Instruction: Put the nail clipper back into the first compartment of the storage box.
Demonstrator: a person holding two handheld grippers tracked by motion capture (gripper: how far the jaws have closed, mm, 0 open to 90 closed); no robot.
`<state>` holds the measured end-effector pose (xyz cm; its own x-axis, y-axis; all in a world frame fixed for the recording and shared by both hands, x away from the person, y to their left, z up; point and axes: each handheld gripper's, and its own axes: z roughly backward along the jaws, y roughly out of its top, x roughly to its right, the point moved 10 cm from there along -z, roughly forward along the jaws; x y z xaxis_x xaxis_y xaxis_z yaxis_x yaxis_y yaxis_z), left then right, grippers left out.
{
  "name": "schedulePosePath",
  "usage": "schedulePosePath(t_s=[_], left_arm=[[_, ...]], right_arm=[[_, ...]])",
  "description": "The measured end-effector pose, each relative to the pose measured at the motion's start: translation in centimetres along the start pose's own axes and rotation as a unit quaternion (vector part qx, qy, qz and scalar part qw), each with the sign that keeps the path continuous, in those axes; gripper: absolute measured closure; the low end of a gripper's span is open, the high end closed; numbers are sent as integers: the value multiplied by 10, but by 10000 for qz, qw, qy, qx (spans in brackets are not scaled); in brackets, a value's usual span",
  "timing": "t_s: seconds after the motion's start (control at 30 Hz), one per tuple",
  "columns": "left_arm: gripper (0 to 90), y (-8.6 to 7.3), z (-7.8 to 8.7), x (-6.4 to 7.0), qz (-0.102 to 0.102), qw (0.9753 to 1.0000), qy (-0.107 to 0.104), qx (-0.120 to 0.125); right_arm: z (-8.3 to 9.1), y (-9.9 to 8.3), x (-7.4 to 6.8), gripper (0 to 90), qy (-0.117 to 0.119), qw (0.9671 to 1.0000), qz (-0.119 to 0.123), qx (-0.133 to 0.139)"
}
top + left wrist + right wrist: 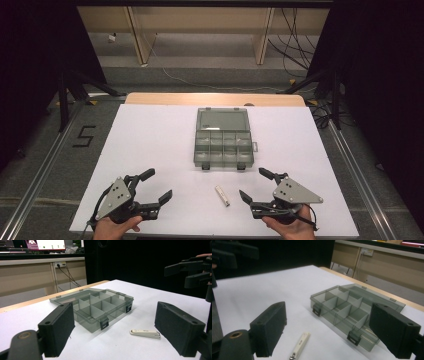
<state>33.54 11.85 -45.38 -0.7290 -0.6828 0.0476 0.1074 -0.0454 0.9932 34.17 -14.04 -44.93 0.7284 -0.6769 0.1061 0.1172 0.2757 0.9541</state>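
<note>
Near the front edge of the table I have both tongs resting low, one in each hand. My left gripper [156,184] sits at the near left with its jaws spread wide and nothing between them; in the left gripper view the two black pads [58,331] stand far apart with bare white surface in the gap. My right gripper [253,185] sits at the near right, likewise released, its jaws splayed and gripping nothing. Both point inward and toward the far side.

Between the two grippers, slightly nearer the right one, lies a small white nail clipper [222,195] flat on the white table cover [150,140]. It touches neither tong. Its long axis runs roughly near-to-far with a slight slant. From the left gripper view I see the clipper [145,333] lying just right of centre, and from the right gripper view it [300,344] lies low between the pads with its metal end toward me.

Farther off, past the clipper, a smoky transparent compartment box [223,140] stands open on the cover, its lid laid back flat on the far side. Its dividers form two rows of small cells, and two dark latches hang on its near wall. Clipper and box are apart.
</note>
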Motion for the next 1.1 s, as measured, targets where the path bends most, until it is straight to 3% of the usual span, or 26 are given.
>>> schedulePosePath(t_s=[0.1,0.27,0.37,0.47,0.57,0.83,0.87,0.9,1.07,1.1], left_arm=[[157,0,0,0,-3,10000,8,-7],[157,0,0,-1,32,10000,24,6],[157,-1,-1,-1,47,10000,40,1],[157,-1,-1,-1,46,10000,32,-5],[157,-1,-1,-1,46,10000,33,8],[157,-1,-1,-2,59,10000,35,3],[157,-1,-1,-2,57,10000,36,-4],[157,-1,-1,-2,52,10000,37,-3],[157,-1,0,-2,51,10000,29,-1],[157,-1,0,-2,56,10000,31,-1]], right_arm=[[-2,-2,-1,154,6,9995,172,-277],[-5,-2,1,157,202,9977,173,-617],[-8,-3,0,162,290,9956,284,-846],[-11,-6,-2,186,426,9912,459,-1164],[-17,-11,-4,199,483,9834,804,-1553],[-32,-16,-10,237,754,9627,1047,-2378],[-34,-16,-11,238,783,9605,1054,-2454],[-37,-15,-11,241,747,9605,1064,-2459],[-45,-18,-15,251,912,9490,1083,-2817],[-46,-20,-17,257,995,9443,1103,-2936]])
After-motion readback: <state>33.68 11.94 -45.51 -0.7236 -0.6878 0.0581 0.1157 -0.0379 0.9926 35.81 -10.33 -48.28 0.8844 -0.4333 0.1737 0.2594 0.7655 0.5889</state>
